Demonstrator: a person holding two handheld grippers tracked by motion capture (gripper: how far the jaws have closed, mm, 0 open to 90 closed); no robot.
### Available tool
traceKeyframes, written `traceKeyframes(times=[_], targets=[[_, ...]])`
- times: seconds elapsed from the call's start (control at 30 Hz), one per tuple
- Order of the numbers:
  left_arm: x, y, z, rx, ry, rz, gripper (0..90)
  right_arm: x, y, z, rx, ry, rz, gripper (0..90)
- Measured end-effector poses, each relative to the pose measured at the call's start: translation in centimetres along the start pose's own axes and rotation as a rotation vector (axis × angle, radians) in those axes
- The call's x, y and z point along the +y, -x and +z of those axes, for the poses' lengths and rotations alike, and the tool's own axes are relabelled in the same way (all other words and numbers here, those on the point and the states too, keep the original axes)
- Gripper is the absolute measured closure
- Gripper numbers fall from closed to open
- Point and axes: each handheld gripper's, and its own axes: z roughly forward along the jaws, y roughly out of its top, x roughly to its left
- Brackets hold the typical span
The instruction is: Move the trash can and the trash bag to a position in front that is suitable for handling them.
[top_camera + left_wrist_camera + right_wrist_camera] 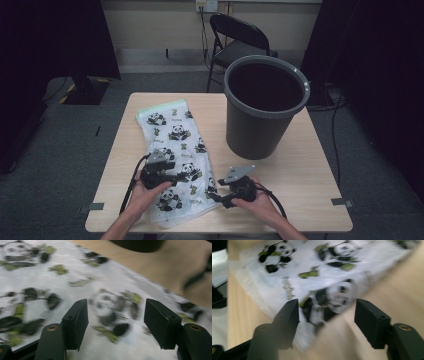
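On the smooth wooden table (300,165) lies a thin, crinkly panda-print bag (175,145).

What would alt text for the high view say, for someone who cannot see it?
A person's two hands hold the left gripper and right gripper, both open, over a panda-print plastic bag lying flat on a wooden table. A dark grey bin stands upright at the table's far right.

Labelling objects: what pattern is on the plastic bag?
White plastic bag printed with black-and-white pandas and green leaves; clearest in the high view.
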Motion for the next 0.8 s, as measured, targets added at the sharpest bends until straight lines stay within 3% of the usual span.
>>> traceKeyframes(times=[0.07,0.17,0.3,0.33,0.37,0.5,0.63,0.67,0.7,0.73,0.8], targets=[[-0.6,1.7,0.2,-0.027,-0.038,0.064,37.0,-0.4,0.7,-0.9,-0.036,0.013,0.013,35.9],[-1.5,3.1,1.4,-0.068,-0.081,0.102,39.2,-1.1,1.6,-1.9,-0.077,0.016,0.039,36.3],[-2.3,3.5,2.2,-0.074,-0.135,0.137,40.1,-1.5,2.0,-2.5,-0.097,0.026,0.052,36.3],[-2.7,3.5,2.0,-0.060,-0.137,0.164,39.0,-1.8,2.1,-2.8,-0.104,0.036,0.055,35.6],[-2.7,3.5,2.0,-0.060,-0.137,0.164,39.0,-1.8,2.1,-2.8,-0.104,0.036,0.055,35.6],[-3.4,2.8,0.7,-0.008,-0.162,0.207,37.3,-1.9,2.4,-3.2,-0.117,0.055,0.068,34.5],[-4.0,1.6,-0.4,0.009,-0.159,0.193,35.2,-1.9,2.5,-3.2,-0.124,0.054,0.073,33.7],[-4.5,0.7,-1.1,0.024,-0.152,0.180,35.2,-2.0,2.6,-3.1,-0.125,0.050,0.072,33.5],[-4.5,0.7,-1.1,0.024,-0.152,0.180,35.1,-2.0,2.6,-3.1,-0.125,0.050,0.072,33.5],[-4.8,-0.2,-1.8,0.046,-0.155,0.165,35.1,-2.0,2.6,-2.8,-0.122,0.043,0.074,33.5],[-5.1,-1.1,-2.3,0.051,-0.146,0.153,35.0,-2.0,2.5,-2.5,-0.120,0.037,0.075,33.0]])
